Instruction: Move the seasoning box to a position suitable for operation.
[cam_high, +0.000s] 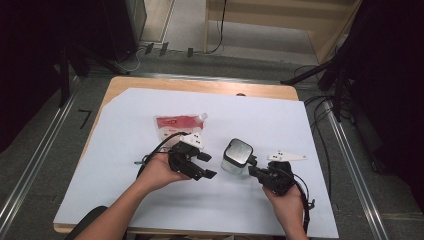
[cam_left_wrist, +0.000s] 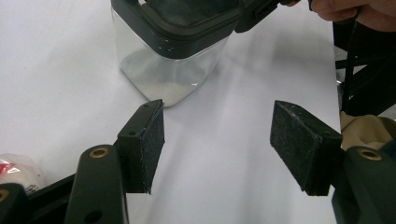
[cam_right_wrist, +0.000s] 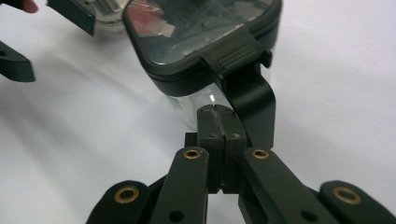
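Observation:
A clear square container (cam_high: 236, 156) with a dark lid stands on the white sheet, a little white powder in its bottom (cam_left_wrist: 166, 88). My right gripper (cam_high: 253, 171) is just right of it, jaws shut with nothing between them. In the right gripper view its tips (cam_right_wrist: 217, 112) sit right below the lid's hanging latch flap (cam_right_wrist: 243, 70). My left gripper (cam_high: 207, 165) is left of the container, tilted toward it, and stands open. The left gripper view has the container (cam_left_wrist: 173, 60) a short way beyond the empty gap of that gripper (cam_left_wrist: 217, 140).
A red and white spouted pouch (cam_high: 177, 125) lies flat behind the left gripper. The white sheet (cam_high: 125, 195) covers most of the wooden table (cam_high: 150, 84). Black stands and cables (cam_high: 325, 145) flank the table's right side on the floor.

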